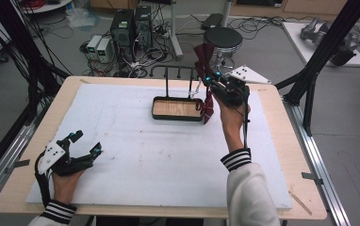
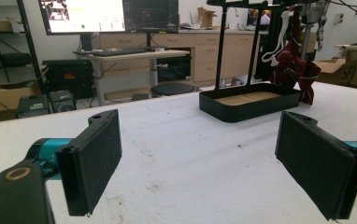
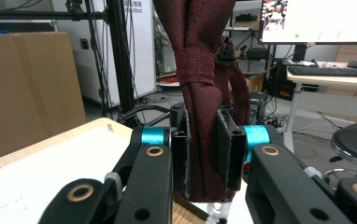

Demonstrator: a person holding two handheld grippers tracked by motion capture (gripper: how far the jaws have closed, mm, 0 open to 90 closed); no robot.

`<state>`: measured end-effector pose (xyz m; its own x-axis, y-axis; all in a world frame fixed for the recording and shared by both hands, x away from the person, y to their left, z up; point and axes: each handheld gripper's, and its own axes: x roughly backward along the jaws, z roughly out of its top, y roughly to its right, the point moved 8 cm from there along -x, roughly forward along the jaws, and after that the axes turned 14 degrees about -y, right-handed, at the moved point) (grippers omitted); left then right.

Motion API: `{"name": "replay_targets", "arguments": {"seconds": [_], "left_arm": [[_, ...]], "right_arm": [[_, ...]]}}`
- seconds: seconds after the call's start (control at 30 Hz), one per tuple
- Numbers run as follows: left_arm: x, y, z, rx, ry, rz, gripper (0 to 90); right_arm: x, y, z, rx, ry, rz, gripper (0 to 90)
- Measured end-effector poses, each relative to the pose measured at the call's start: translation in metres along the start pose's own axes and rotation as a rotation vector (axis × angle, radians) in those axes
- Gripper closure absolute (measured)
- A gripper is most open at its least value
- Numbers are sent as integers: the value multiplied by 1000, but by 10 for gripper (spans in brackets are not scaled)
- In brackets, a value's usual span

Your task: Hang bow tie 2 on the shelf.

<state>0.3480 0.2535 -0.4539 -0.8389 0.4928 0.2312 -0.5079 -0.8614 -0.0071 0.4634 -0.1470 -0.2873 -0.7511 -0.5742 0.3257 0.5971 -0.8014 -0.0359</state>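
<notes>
Dark red fabric, a knotted necktie (image 3: pixel 200 84), is pinched between the closed jaws of the right gripper (image 1: pixel 214 84), which holds it up at the upper middle of the high view, just right of the black rack (image 1: pixel 178 70) that rises from a shallow black tray (image 1: pixel 177 109) with a wooden floor. In the left gripper view the tie (image 2: pixel 292 67) hangs beside the rack's top bar with a white loop or hanger above it; whether it already rests on the bar cannot be told. My judgement is that the tie has been picked up and brought to the rack, and what remains is settling it there and letting go. The left gripper (image 1: pixel 81 147) rests at the lower left of the high view with its jaws wide apart, holding nothing.

The table (image 1: pixel 282 188) is pale wood covered by a white foam sheet (image 1: pixel 135 155), scuffed with small marks. Beyond it lie computers, tangled cables and a round stool (image 1: pixel 222 38) on a grey floor; monitors and wooden cabinets show behind.
</notes>
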Motion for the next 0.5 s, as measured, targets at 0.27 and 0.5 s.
{"name": "replay_targets", "arguments": {"seconds": [0.27,0.5], "left_arm": [[0,0,0,0,-2,0,150],[0,0,0,1,-1,-1,150]], "right_arm": [[-13,-5,-3,1,-16,-14,784],[-21,-2,-6,-16,-26,-44,784]]}}
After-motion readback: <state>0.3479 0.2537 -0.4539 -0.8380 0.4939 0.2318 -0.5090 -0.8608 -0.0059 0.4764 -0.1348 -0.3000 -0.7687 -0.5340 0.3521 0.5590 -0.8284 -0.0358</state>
